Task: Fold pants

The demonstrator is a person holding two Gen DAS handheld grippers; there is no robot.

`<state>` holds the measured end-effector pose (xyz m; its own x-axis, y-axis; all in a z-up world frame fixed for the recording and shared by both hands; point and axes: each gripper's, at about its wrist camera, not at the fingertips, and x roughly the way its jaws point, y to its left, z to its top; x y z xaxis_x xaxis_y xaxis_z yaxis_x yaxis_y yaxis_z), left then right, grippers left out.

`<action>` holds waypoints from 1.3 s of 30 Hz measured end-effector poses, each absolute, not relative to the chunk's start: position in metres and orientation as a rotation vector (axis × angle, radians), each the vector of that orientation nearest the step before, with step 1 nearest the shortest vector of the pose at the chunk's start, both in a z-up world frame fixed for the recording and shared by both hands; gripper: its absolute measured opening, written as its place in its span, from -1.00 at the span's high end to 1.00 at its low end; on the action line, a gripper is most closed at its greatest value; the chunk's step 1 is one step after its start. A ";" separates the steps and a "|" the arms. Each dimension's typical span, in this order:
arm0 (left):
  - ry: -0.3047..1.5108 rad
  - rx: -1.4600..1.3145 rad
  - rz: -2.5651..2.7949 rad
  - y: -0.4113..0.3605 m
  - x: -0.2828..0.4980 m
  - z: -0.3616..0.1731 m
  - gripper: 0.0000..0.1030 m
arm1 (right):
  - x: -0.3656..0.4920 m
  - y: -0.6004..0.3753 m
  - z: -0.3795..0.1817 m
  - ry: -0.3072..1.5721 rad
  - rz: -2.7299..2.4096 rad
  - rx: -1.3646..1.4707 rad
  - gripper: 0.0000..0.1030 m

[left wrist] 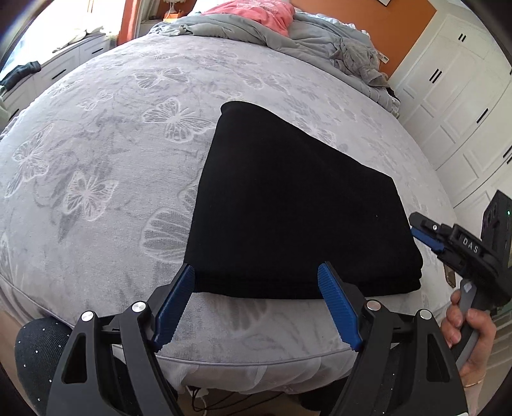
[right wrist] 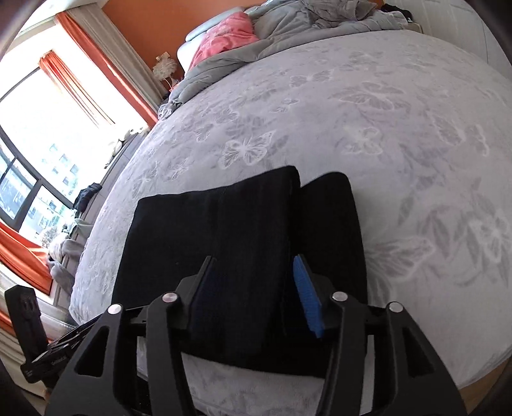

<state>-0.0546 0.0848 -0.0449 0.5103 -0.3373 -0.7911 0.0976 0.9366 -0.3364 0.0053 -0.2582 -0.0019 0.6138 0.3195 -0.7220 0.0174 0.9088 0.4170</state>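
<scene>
Left claw (left wrist: pixel 256 272) and right claw (right wrist: pixel 252 265), fingers spread.

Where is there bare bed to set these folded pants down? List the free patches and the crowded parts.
Free: the butterfly bedspread left of the folded black pants, up to the rumpled grey duvet; also the stretch on the pants' other side. Crowded: the headboard end, under the duvet and pink bedding, and the near edge, where both grippers work.

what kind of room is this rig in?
Almost certainly a home bedroom. The black pants lie folded on a bed with a grey butterfly-print cover, a rumpled grey duvet and pink bedding at its head, and white wardrobe doors alongside.
</scene>
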 end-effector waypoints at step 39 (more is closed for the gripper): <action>1.014 -0.190 -0.242 0.058 -0.061 -0.045 -0.53 | -0.032 -0.254 -0.029 0.954 0.157 0.300 0.53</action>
